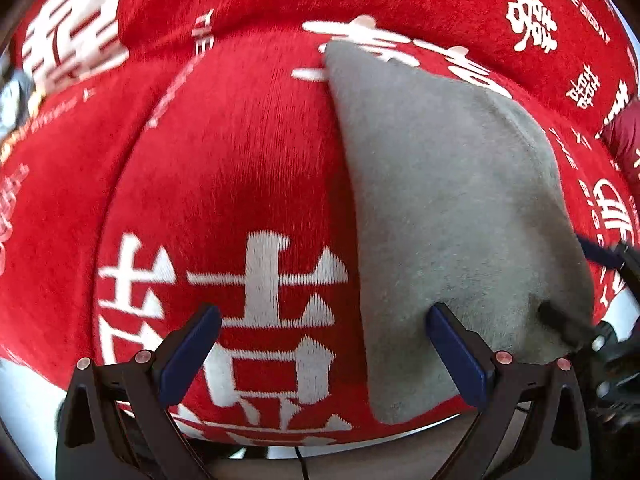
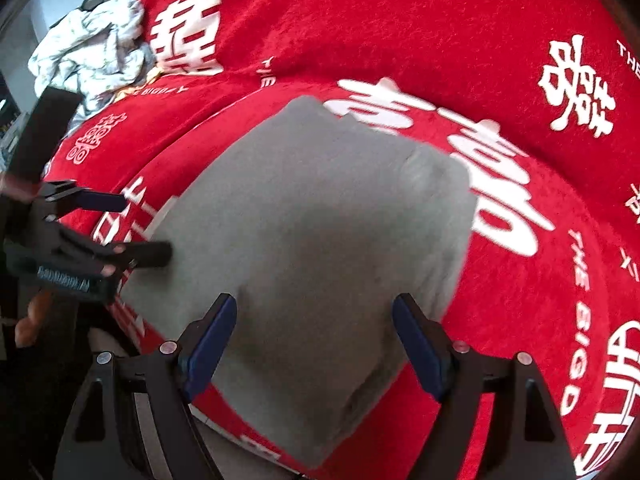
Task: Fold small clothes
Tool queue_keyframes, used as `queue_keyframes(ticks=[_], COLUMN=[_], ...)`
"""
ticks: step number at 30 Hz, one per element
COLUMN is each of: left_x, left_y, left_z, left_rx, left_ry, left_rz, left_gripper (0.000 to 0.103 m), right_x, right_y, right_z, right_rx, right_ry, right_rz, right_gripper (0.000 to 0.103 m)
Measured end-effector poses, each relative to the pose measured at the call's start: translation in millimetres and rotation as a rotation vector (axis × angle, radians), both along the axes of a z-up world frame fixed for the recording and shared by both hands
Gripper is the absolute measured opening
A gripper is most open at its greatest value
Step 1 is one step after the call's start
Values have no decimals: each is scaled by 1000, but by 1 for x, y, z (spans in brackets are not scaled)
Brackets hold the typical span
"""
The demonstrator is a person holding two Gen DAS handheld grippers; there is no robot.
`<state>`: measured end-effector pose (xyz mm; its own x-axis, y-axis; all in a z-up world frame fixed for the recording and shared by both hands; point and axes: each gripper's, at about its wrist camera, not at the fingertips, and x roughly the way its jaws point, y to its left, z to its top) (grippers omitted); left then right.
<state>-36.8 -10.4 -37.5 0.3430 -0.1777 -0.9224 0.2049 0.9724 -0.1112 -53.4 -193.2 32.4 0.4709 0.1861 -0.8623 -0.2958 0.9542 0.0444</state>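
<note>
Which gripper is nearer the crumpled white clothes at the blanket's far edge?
Left. Seen from the right wrist, the left gripper sits at the grey garment's left edge, just below the white clothes. The right gripper hovers over the garment's near end, farther away.

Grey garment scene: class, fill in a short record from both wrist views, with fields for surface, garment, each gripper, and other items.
surface: red cloth with white characters
garment: grey garment, lying folded flat on the red cloth
left gripper: left gripper, jaws wide apart, nothing between the pads, above the garment's left edge
right gripper: right gripper, jaws wide apart above the garment, no grip
other items: crumpled pale clothes at the cloth's far left corner
</note>
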Motion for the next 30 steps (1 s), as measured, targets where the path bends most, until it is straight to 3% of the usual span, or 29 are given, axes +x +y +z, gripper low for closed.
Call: queue_keyframes(ticks=[5, 9, 13, 17, 20, 22, 25, 30], left_x=[-11, -19, -11, -6, -10, -15, -13, 11], left_y=[8, 6, -3, -6, -2, -1, -3, -15], left_z=[5, 22, 11, -2, 4, 16, 34, 39], left_rx=[-2, -1, 30, 41, 44, 62, 57, 55], left_ry=[2, -54, -31, 3, 2, -40, -106, -141], left_rz=[4, -23, -26, -15, -9, -14, -32, -27], left_gripper=[103, 103, 103, 103, 103, 103, 103, 103], right_x=[-12, -25, -30, -22, -15, -15, -16, 1], right_y=[-13, -21, -12, 10, -1, -13, -22, -17], right_z=[-14, 8, 24, 5, -16, -14, 3, 22], right_rx=[54, 9, 71, 52, 19, 57, 46, 40], right_ry=[65, -3, -53, 3, 82, 96, 45, -20], right_rz=[-39, -92, -37, 25, -47, -78, -94, -74], right_gripper=[83, 83, 83, 83, 83, 83, 83, 83])
